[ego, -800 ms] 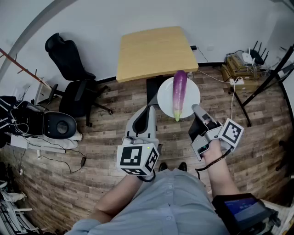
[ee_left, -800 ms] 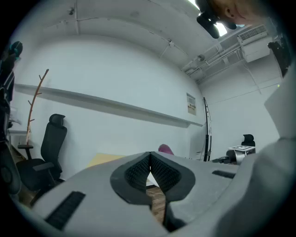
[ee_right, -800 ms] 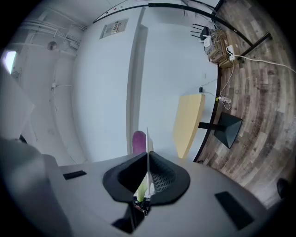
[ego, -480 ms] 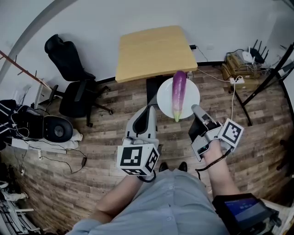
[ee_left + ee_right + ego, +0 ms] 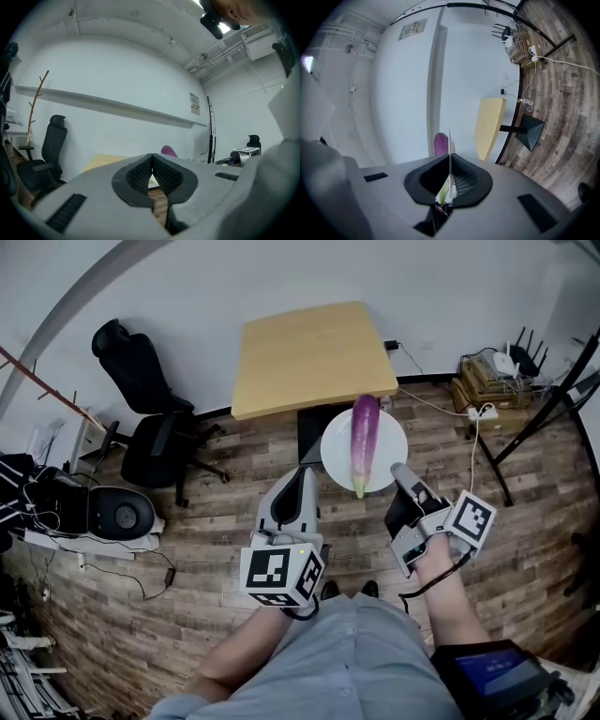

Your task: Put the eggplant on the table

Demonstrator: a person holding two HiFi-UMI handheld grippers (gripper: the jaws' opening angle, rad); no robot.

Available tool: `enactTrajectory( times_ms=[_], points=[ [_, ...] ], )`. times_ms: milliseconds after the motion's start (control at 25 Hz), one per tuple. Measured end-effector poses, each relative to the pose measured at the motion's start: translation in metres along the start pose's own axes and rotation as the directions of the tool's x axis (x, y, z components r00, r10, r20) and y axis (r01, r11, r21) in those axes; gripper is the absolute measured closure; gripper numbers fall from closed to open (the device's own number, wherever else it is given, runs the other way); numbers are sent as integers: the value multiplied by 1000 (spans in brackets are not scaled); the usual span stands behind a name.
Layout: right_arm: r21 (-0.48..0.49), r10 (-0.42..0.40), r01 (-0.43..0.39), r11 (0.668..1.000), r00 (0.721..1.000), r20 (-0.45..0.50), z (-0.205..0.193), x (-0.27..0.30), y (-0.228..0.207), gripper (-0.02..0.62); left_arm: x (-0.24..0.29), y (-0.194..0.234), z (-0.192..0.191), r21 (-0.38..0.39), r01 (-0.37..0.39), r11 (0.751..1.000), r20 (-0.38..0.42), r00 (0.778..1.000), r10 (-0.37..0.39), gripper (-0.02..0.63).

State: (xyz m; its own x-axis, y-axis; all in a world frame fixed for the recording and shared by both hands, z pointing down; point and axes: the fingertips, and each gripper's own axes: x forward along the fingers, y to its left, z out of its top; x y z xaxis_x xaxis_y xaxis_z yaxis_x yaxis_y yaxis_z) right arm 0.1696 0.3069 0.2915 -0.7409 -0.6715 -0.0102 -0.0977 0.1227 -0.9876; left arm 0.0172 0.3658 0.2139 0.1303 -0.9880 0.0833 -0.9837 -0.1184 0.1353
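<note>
A long purple eggplant (image 5: 364,440) lies on a round white plate (image 5: 335,448) that is held in the air above the wooden floor, just in front of the small light-wood table (image 5: 309,352). My right gripper (image 5: 401,471) is shut on the plate's near right rim. In the right gripper view the plate (image 5: 449,140) shows as a thin white edge between the pads, with the eggplant (image 5: 440,142) behind it and the table (image 5: 489,124) further off. My left gripper (image 5: 302,472) is shut and empty, beside the plate's left. The left gripper view shows the eggplant's tip (image 5: 168,151) over its closed jaws.
A black office chair (image 5: 141,381) stands left of the table. The table's black base (image 5: 312,427) lies under the plate's left side. A router and cables (image 5: 495,367) sit at the right wall beside black stand legs (image 5: 548,413). Cables and a round device (image 5: 122,514) lie at the left.
Both grippers and the plate with the eggplant keep the same places. Only the whole view has shifted slightly.
</note>
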Motion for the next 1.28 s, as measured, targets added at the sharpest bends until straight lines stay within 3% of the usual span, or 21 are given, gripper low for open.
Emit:
enactTrajectory(
  times_ms=[560, 1280],
  points=[
    [-20, -13, 12, 1000, 999, -52, 5, 4, -22, 583, -2, 8, -28, -23, -71, 997, -16, 997, 71, 600],
    [5, -23, 23, 1000, 1000, -5, 50, 116, -47, 583, 113, 72, -24, -5, -1, 1000, -41, 999, 1, 600]
  ],
)
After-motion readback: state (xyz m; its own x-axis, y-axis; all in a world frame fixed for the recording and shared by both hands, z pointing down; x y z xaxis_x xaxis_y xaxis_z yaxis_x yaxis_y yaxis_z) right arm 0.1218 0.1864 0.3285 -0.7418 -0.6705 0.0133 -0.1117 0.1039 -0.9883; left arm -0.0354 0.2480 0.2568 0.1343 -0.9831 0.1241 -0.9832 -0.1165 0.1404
